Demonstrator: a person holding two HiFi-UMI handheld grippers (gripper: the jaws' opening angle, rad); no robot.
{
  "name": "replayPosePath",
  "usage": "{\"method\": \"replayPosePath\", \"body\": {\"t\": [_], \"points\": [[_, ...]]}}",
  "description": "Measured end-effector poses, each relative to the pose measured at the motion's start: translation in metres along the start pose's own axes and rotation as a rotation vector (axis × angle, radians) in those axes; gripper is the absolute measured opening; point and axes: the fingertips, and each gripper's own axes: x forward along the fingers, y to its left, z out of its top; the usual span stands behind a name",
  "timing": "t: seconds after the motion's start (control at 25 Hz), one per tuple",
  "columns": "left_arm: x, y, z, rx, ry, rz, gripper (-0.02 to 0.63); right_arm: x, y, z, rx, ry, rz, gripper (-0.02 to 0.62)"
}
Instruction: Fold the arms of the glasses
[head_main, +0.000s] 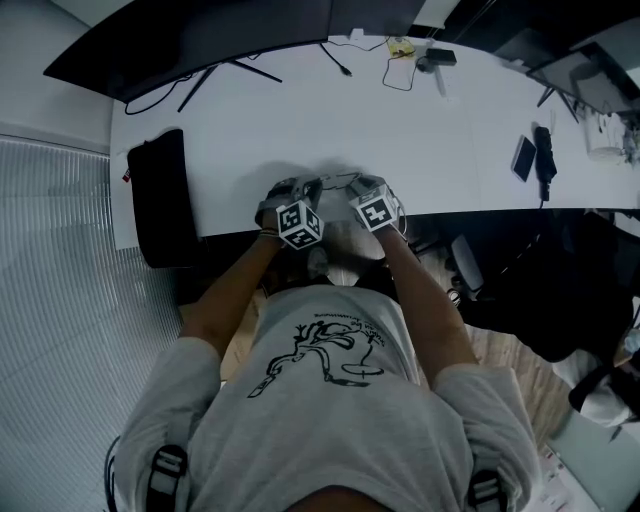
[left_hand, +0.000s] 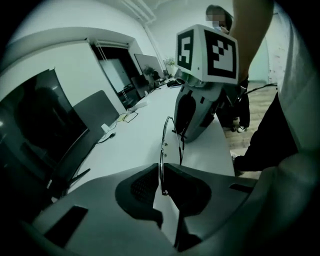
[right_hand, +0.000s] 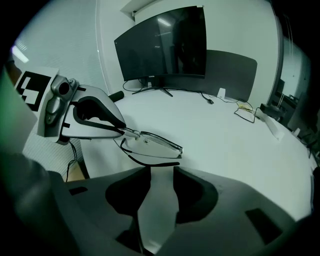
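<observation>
Glasses (right_hand: 150, 143), pinched at one end in your left gripper (left_hand: 162, 169), hang over the desk (right_hand: 235, 150) at mid-frame; your right gripper (right_hand: 161, 172) gapes empty just below them.

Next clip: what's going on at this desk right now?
A person at a white desk is working on a pair of glasses with two handheld grippers. The left gripper is clamped on one end of the frame and holds the glasses out toward the right gripper. That one is open, its jaws just short of the dark arm under the lenses.
</observation>
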Motion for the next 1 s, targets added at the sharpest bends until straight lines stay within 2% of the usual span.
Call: {"method": "replayPosePath", "body": {"t": [0.24, 0.44, 0.52, 0.72, 0.88, 1.0], "points": [[0.004, -0.013, -0.004, 0.202, 0.055, 0.049, 0.051, -0.005, -0.004, -0.013, 0.025, 0.004, 0.002, 0.16], [0.01, -0.028, -0.011, 0.262, 0.093, 0.027, 0.061, -0.014, -0.007, -0.017, 0.062, -0.014, 0.007, 0.153], [0.009, -0.031, -0.011, 0.259, 0.095, 0.021, 0.074, -0.014, -0.006, -0.021, 0.079, -0.01, 0.025, 0.147], [0.005, -0.034, -0.005, 0.206, 0.085, -0.005, 0.144, -0.027, -0.015, -0.014, 0.05, -0.054, -0.021, 0.13], [-0.004, -0.034, -0.003, 0.107, 0.066, -0.016, 0.172, -0.036, -0.013, -0.013, 0.067, -0.087, -0.017, 0.116], [-0.015, -0.029, 0.002, 0.004, 0.037, -0.006, 0.172, -0.049, -0.015, -0.009, 0.079, -0.125, -0.019, 0.104]]}}
